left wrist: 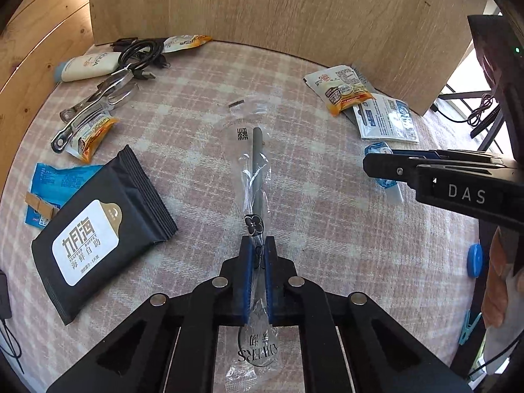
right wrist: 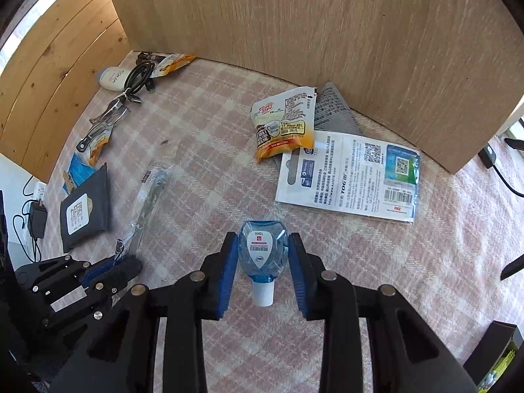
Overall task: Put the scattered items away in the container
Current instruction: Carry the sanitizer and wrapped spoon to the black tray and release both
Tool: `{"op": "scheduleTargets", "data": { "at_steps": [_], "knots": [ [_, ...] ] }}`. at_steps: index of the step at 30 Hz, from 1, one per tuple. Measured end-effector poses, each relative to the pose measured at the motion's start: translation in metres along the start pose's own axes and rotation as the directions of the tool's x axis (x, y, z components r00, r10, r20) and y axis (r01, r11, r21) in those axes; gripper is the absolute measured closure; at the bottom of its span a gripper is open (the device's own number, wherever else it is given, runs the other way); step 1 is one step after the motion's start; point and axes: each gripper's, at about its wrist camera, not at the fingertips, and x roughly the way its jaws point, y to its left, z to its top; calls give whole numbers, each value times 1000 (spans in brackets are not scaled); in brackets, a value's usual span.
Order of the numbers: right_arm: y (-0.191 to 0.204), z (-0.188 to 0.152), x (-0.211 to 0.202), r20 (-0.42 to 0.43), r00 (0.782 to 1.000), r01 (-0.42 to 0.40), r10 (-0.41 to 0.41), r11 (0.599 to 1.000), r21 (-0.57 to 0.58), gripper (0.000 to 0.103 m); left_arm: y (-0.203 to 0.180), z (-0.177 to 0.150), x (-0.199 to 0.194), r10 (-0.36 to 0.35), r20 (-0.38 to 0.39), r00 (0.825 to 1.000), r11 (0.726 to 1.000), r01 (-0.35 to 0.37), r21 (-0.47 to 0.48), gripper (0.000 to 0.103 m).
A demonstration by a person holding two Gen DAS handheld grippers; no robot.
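Observation:
A spoon sealed in a clear plastic sleeve (left wrist: 257, 170) lies on the pink checked cloth (left wrist: 327, 229), handle pointing away. My left gripper (left wrist: 258, 245) is shut on its neck, and the bowl end shows below the blue pads. In the right wrist view the same sleeve (right wrist: 149, 196) runs up from the left gripper (right wrist: 124, 262) at lower left. A small blue bottle (right wrist: 260, 249) with a white cap lies cap towards the camera. My right gripper (right wrist: 262, 239) is shut on it, a pad against each side. From the left wrist the right gripper (left wrist: 376, 163) covers most of the bottle (left wrist: 388, 185).
A black wet-wipe pack (left wrist: 98, 229), blue packet (left wrist: 55, 180), metal tongs (left wrist: 95, 104), white tube (left wrist: 88, 65) and black cable (left wrist: 140, 52) lie on the left. A yellow sachet (right wrist: 281, 127) and white-blue packet (right wrist: 350, 177) lie by the upright wooden board (right wrist: 327, 32).

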Motion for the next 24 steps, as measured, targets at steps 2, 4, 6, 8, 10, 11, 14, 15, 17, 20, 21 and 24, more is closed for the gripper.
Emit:
{"op": "scheduleTargets", "data": {
  "at_steps": [2, 4, 6, 8, 10, 11, 14, 15, 17, 20, 21, 24],
  "knots": [
    [-2, -3, -8, 10, 1000, -14, 14, 1000, 10, 73, -1, -5, -8, -8, 9, 1000, 1000, 8, -4, 99],
    [-4, -6, -19, 19, 999, -31, 31, 999, 17, 73, -4, -9, -18, -12, 22, 1000, 1000, 12, 2, 99],
    [-8, -12, -30, 35, 999, -35, 34, 999, 18, 73, -9, -13, -28, -15, 36, 999, 1000, 14, 13, 99],
    [-10, -18, -42, 54, 998, -47, 46, 998, 30, 73, -18, -8, -40, -29, 52, 998, 999, 27, 25, 99],
    [-12, -25, -56, 74, 996, -62, 58, 997, 44, 73, -25, 2, -51, -47, 68, 997, 998, 45, 37, 99],
    [-16, -30, -65, 86, 994, -66, 62, 996, 53, 73, -28, 1, -60, -56, 76, 995, 997, 53, 48, 99],
    [-32, -46, -95, 124, 989, -97, 85, 991, 94, 73, -46, -1, -82, -90, 100, 991, 993, 82, 83, 99],
    [-37, -51, -105, 139, 986, -102, 87, 989, 106, 73, -54, -2, -88, -103, 108, 989, 991, 93, 97, 99],
    [-49, -64, -127, 170, 982, -101, 79, 987, 126, 73, -73, -4, -99, -131, 119, 984, 985, 116, 129, 99],
    [-74, -89, -159, 204, 978, -88, 53, 982, 170, 73, -103, -8, -111, -175, 127, 976, 972, 151, 179, 99],
    [-82, -97, -169, 212, 976, -80, 40, 980, 182, 73, -114, -10, -115, -188, 126, 974, 967, 162, 195, 99],
    [-111, -126, -198, 239, 971, -38, -18, 973, 227, 73, -149, -15, -121, -232, 117, 966, 947, 197, 254, 99]
  ]
}}
